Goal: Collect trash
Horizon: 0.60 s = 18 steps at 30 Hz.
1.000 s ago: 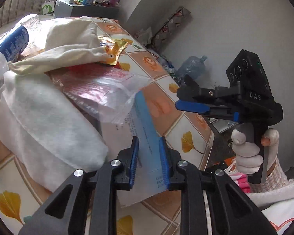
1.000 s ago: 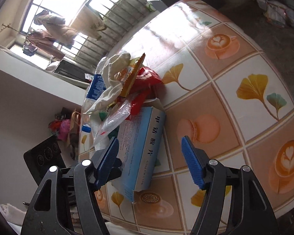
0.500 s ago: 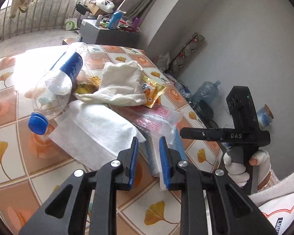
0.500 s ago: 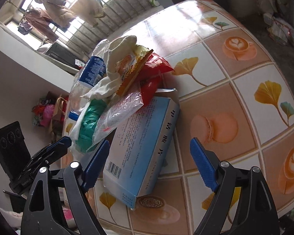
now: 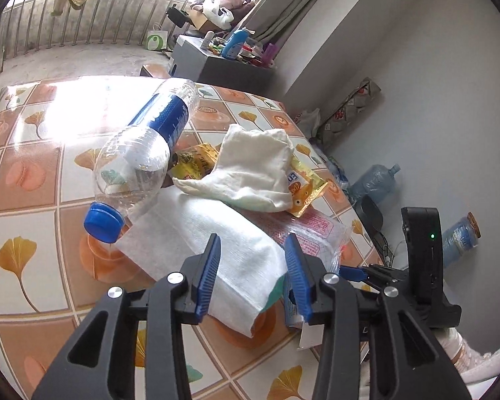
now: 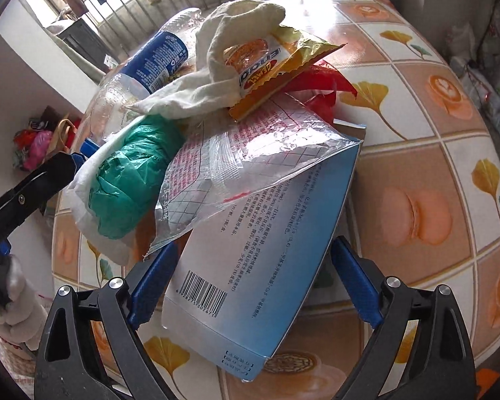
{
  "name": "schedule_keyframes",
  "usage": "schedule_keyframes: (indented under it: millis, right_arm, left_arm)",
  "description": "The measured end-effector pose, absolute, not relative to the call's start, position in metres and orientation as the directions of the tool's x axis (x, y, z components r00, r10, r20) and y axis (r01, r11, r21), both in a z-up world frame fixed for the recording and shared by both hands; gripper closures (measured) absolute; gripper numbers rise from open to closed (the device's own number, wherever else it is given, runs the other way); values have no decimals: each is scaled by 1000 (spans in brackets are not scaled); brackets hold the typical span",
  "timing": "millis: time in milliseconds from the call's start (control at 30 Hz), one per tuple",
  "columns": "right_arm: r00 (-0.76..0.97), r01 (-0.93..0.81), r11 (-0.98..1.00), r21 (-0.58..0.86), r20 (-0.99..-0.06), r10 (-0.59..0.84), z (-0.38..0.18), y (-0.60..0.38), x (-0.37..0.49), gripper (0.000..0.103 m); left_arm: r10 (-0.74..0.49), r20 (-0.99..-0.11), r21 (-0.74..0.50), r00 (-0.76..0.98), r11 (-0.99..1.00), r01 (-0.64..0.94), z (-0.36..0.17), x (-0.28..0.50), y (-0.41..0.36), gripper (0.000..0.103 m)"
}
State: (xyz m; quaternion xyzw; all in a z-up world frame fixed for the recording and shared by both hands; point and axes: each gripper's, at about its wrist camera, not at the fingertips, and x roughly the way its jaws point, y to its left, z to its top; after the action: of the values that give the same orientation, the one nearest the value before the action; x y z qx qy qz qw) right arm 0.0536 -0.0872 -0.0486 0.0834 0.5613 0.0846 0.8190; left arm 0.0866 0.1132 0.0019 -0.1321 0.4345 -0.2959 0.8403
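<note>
A trash pile lies on the tile-patterned table (image 5: 26,180): a clear bottle (image 5: 143,153) with a blue label and cap, a white cloth (image 5: 253,170), a yellow snack wrapper (image 5: 303,190), a folded white tissue (image 5: 216,243) and a clear printed bag (image 5: 310,230). My left gripper (image 5: 253,276) hovers over the tissue's near end, its jaws opening and holding nothing. In the right wrist view a blue-and-white box (image 6: 260,243) sticks out from under the clear bag (image 6: 236,153) and a green bag (image 6: 130,180). My right gripper (image 6: 253,283) straddles the box, its jaws still opening wide, the pads not pressing on it.
A red wrapper (image 6: 323,83) lies under the snack wrapper (image 6: 276,66). A grey cabinet (image 5: 216,63) with bottles stands beyond the table by the barred window. A water jug (image 5: 373,183) sits on the floor to the right. A gloved hand (image 6: 13,286) holds the left gripper's handle.
My left gripper has drawn back from the box, risen and widened its jaws; bottle and tissue now fill its view. My right gripper has widened and closed in until its fingers flank the box.
</note>
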Motion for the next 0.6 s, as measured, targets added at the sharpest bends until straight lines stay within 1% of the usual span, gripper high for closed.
schedule_keyframes:
  millis: [33, 67, 200, 367, 433, 500, 600]
  right_arm:
    - [355, -50, 971, 233, -905, 235, -49, -89, 54, 15]
    - [356, -55, 972, 230, -905, 234, -49, -91, 53, 18]
    - [369, -61, 979, 195, -907, 203, -47, -103, 49, 23]
    - [378, -34, 980, 194, -906, 192, -49, -128, 48, 23]
    - [376, -27, 977, 211, -903, 206, -50, -138, 47, 25]
    - [373, -31, 974, 225, -901, 220, -52, -142, 48, 29]
    - [375, -39, 975, 219, -901, 218, -50, -146, 42, 30]
  left_arm:
    - [-612, -649, -482, 452, 790, 379, 3, 89, 113, 61]
    - [-611, -649, -483, 454, 791, 375, 3, 91, 113, 59]
    - [-584, -691, -482, 427, 811, 331, -6, 102, 108, 58]
    - [-581, -716, -514, 386, 814, 270, -22, 116, 107, 58]
    - [-580, -719, -520, 383, 815, 256, -26, 118, 109, 62]
    - [-581, -721, -524, 378, 814, 252, -28, 119, 110, 71]
    - [-581, -721, -521, 379, 814, 256, -28, 118, 111, 80]
